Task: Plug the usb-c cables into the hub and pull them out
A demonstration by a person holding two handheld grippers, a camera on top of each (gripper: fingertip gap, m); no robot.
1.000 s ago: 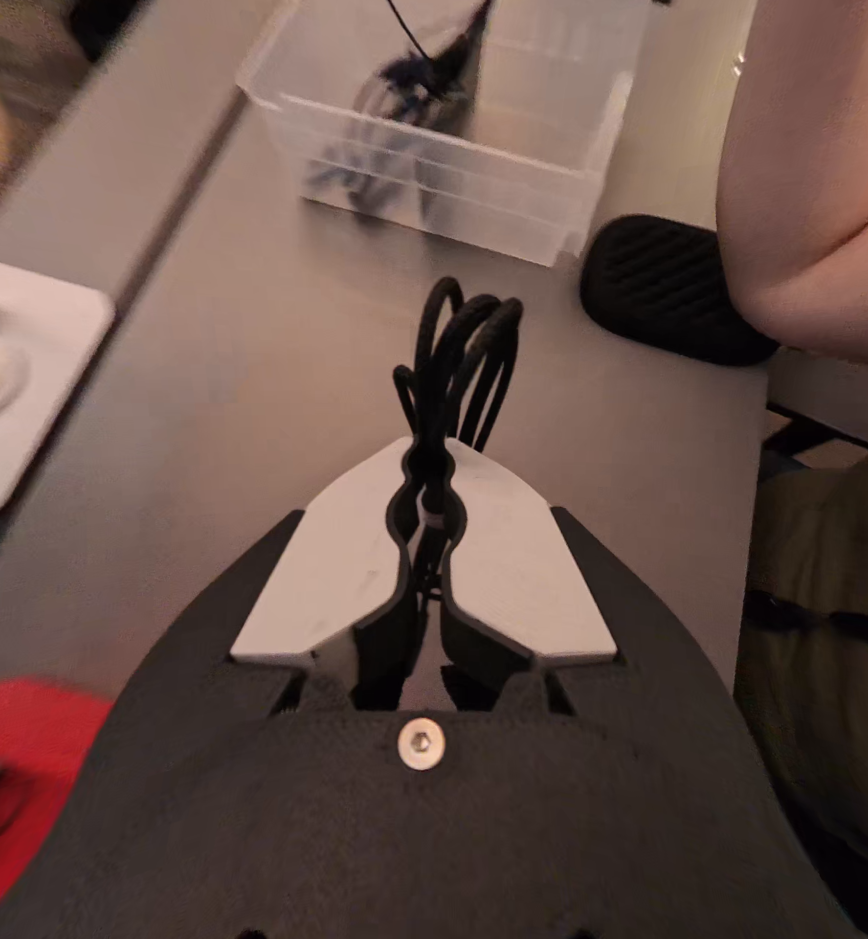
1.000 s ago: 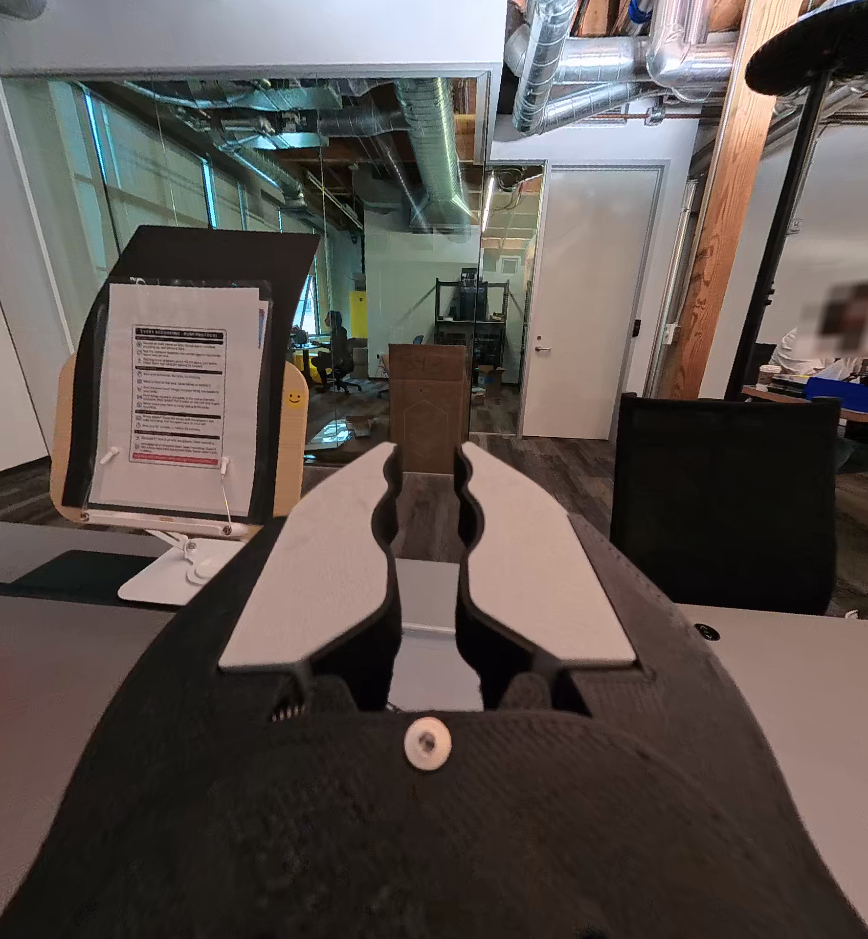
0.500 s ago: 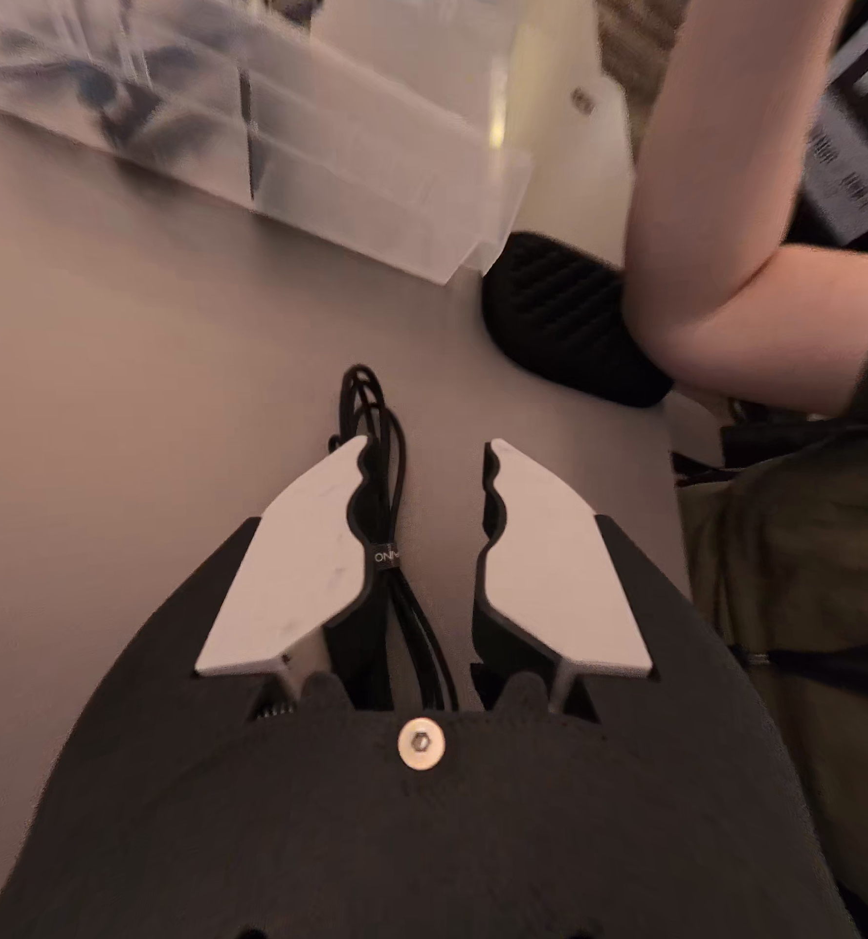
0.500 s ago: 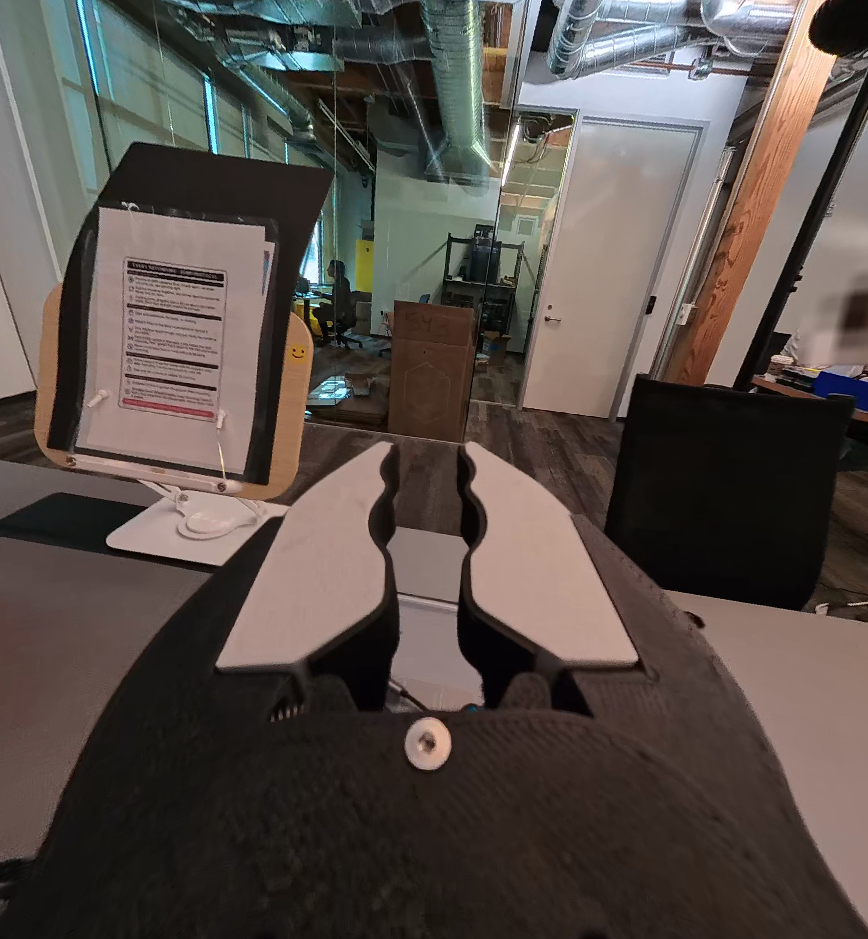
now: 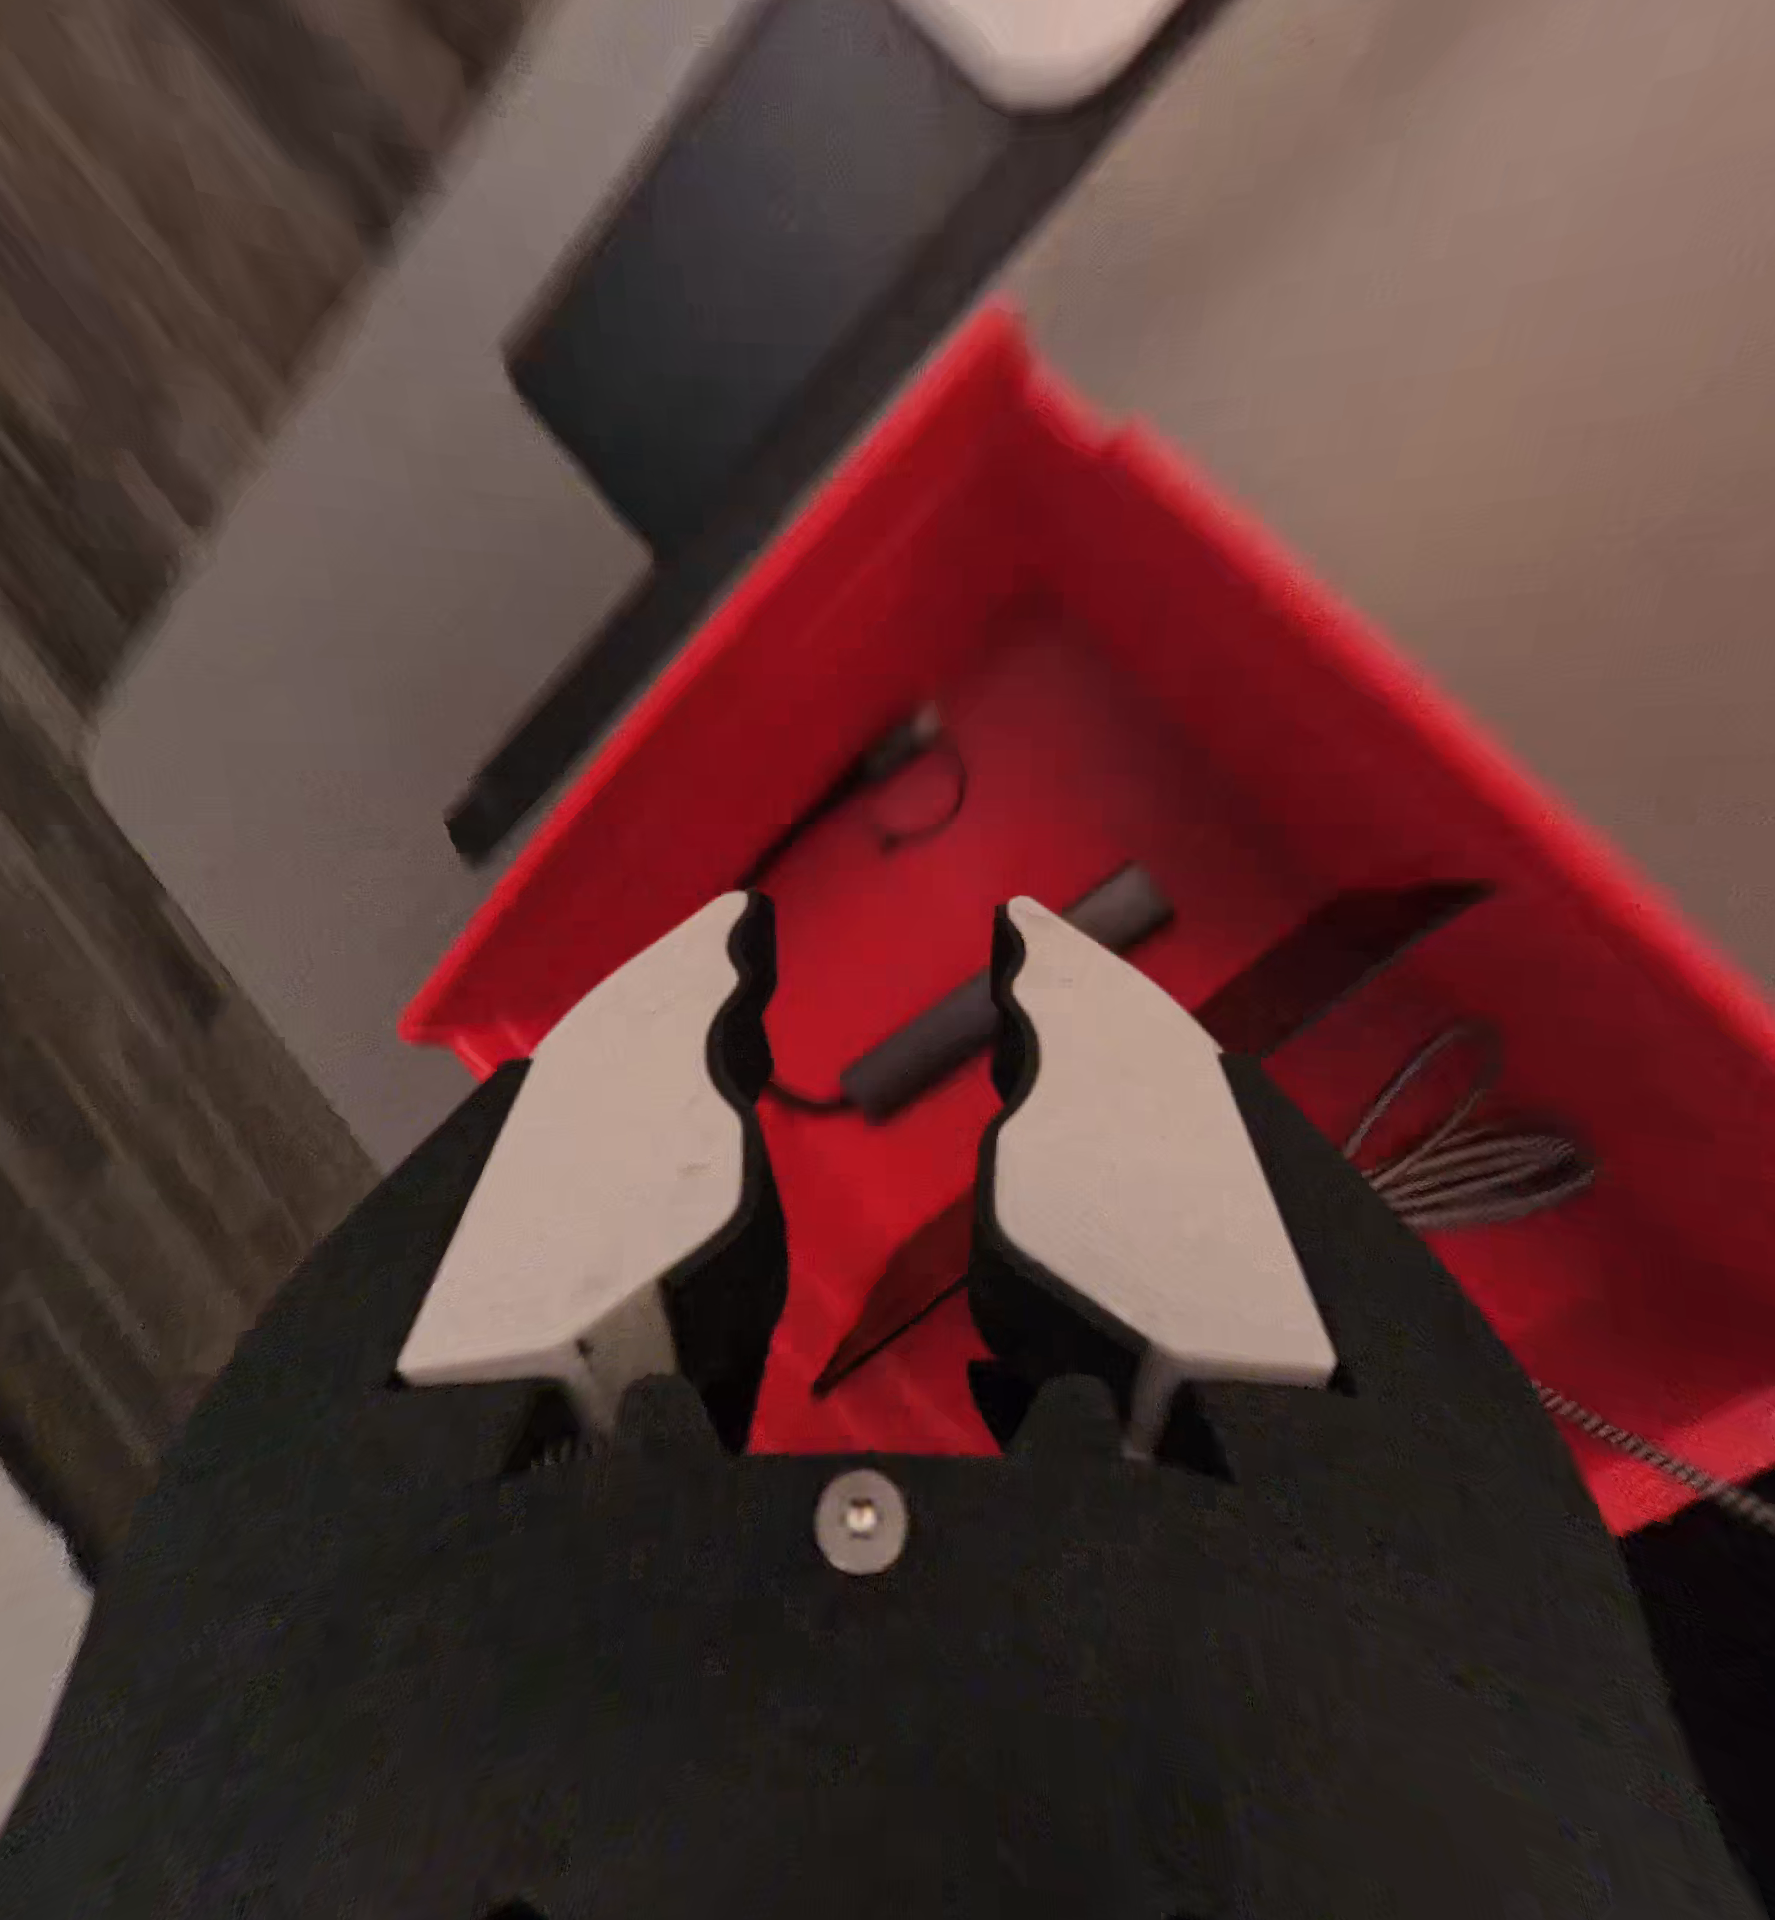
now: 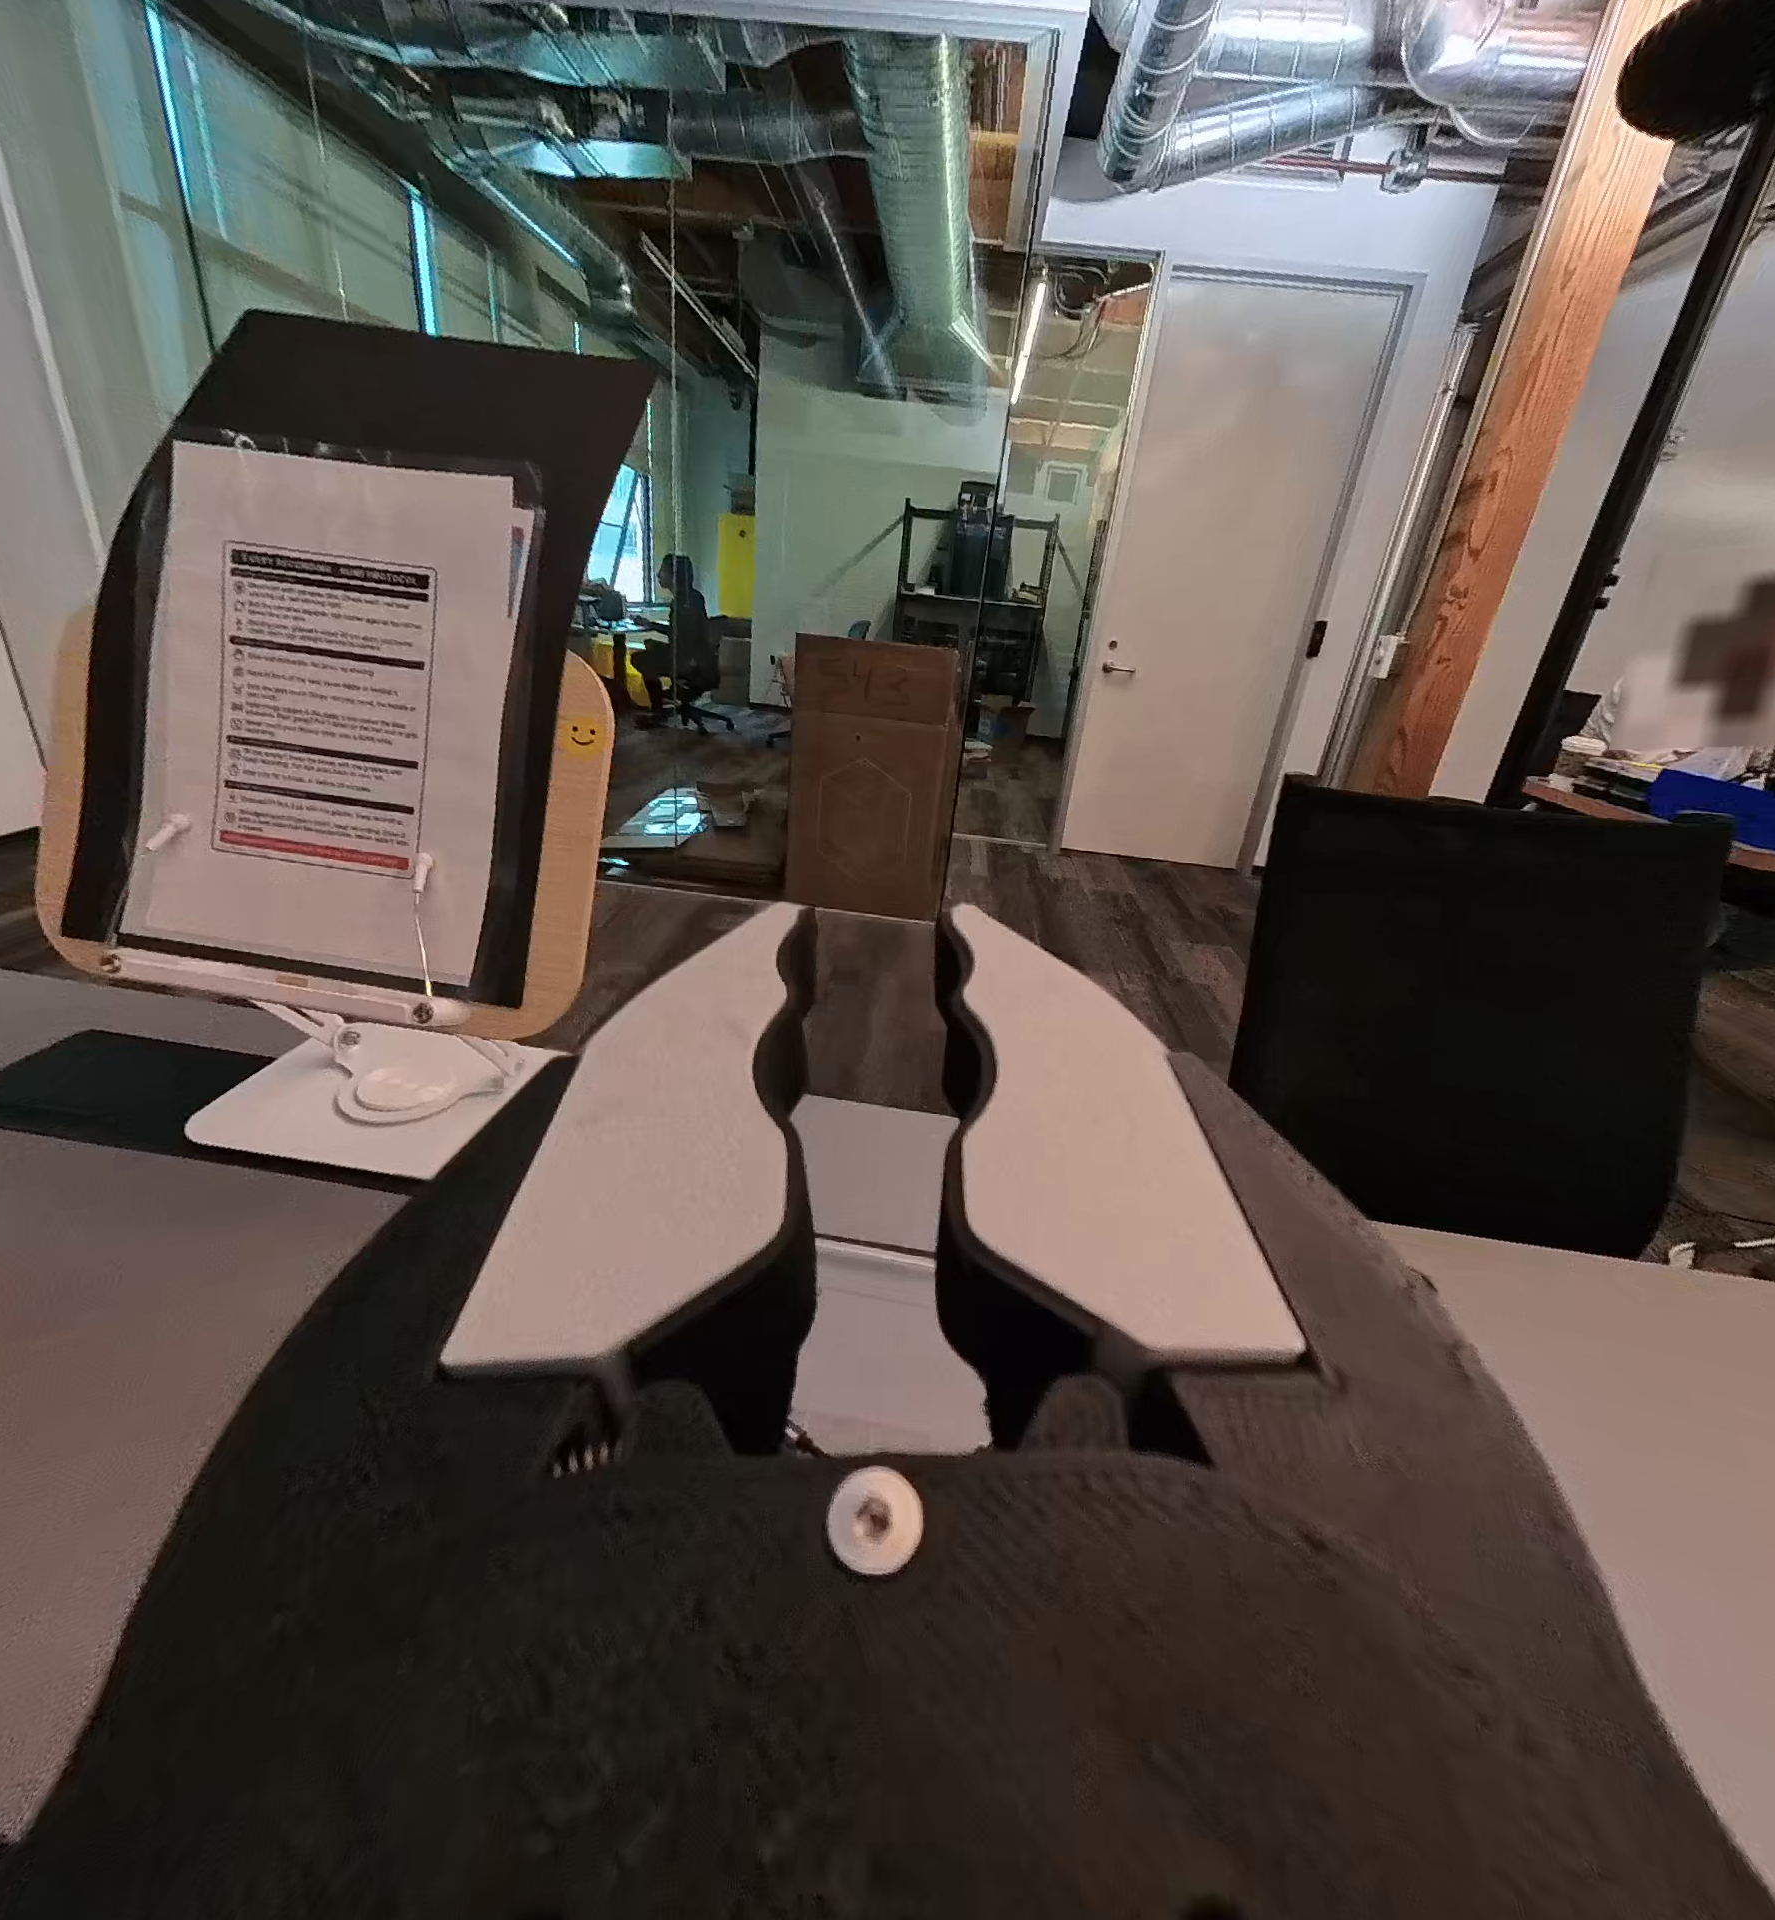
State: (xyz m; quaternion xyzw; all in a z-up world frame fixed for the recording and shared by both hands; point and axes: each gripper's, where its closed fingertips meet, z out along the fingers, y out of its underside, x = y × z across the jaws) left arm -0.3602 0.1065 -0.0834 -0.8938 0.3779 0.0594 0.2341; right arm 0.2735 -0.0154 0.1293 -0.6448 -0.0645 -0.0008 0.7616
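Note:
My left gripper [image 5: 878, 914] is open and empty, held above a red bin [image 5: 862, 644]. In the bin lies a dark grey hub [image 5: 914, 1060] with a short black lead, partly hidden behind my right finger. A coiled dark cable [image 5: 1465, 1174] lies in the compartment to the right, and a small looped cable [image 5: 914, 790] lies at the bin's far end. The view is blurred. My right gripper [image 6: 875, 920] is open and empty, held level above the grey table [image 6: 135, 1299]. No cable or hub shows in the right wrist view.
A document stand with a printed sheet [image 6: 322, 727] stands at the table's back left on a white base [image 6: 374, 1101]. A black chair [image 6: 1465, 1008] stands behind the table at right. A black mat [image 5: 758, 312] lies beyond the red bin. The grippers' ends are close to 65 centimeters from one another. My left tips are roughly 12 centimeters from the dark grey hub [image 5: 914, 1060].
My left gripper opened and let go of the coiled black cable on the table, then swung left over the red bin. My right gripper has barely moved.

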